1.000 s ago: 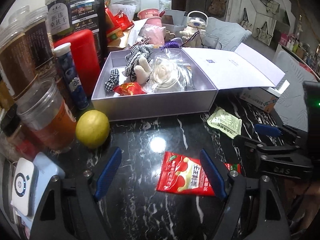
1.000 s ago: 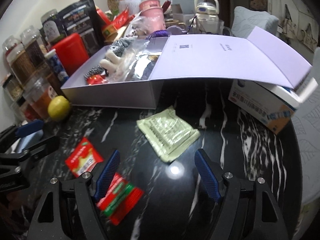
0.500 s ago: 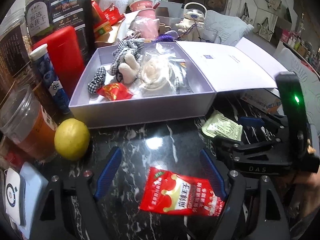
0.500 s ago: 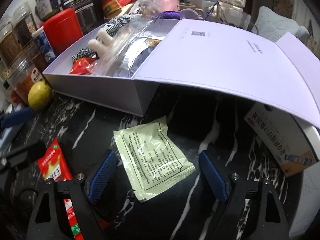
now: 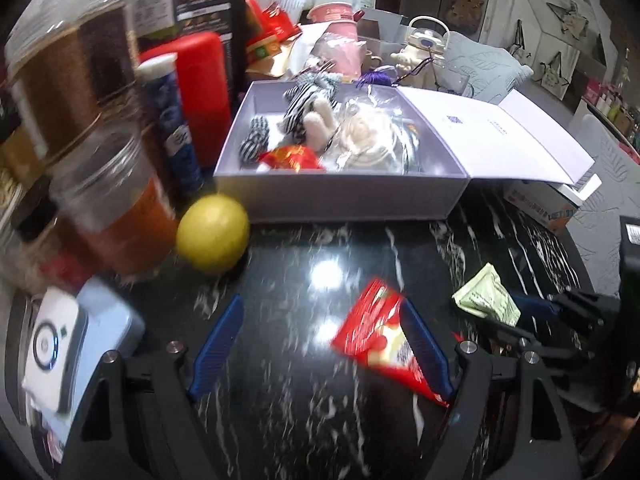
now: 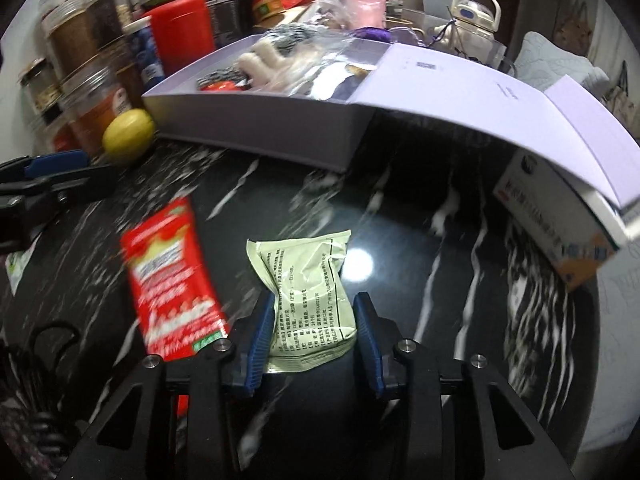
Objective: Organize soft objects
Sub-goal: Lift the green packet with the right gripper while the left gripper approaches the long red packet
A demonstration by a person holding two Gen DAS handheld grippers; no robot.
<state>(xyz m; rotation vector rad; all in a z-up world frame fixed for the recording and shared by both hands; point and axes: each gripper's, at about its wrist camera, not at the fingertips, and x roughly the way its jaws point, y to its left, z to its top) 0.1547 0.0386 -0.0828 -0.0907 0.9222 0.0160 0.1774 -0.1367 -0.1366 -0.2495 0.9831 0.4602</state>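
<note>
A pale green sachet (image 6: 308, 292) lies on the black marble table (image 6: 420, 280). My right gripper (image 6: 315, 300) has it between its blue pads; the jaws are closing and the pads press its sides, so it is crumpled. In the left wrist view the sachet (image 5: 486, 300) shows at the right gripper's tip. A red snack packet (image 5: 380, 336) lies against the right finger of my left gripper (image 5: 320, 308), which stands open above the table. The red packet (image 6: 172, 280) sits left of the sachet. Behind is the open lavender box (image 5: 340, 200) holding a striped plush toy (image 5: 308, 108), a small red packet and a clear bag.
A lemon (image 5: 212, 236) rests at the box's front left corner, beside jars (image 5: 108, 216) and a red canister (image 5: 200, 92). The box lid (image 6: 500, 108) hangs open to the right over a medicine carton (image 6: 552, 232). A white device (image 5: 52, 344) lies near left.
The right gripper's jaws have come together on the green sachet, which now looks crumpled. The left gripper has shifted left, so the red packet now sits by its right finger.
</note>
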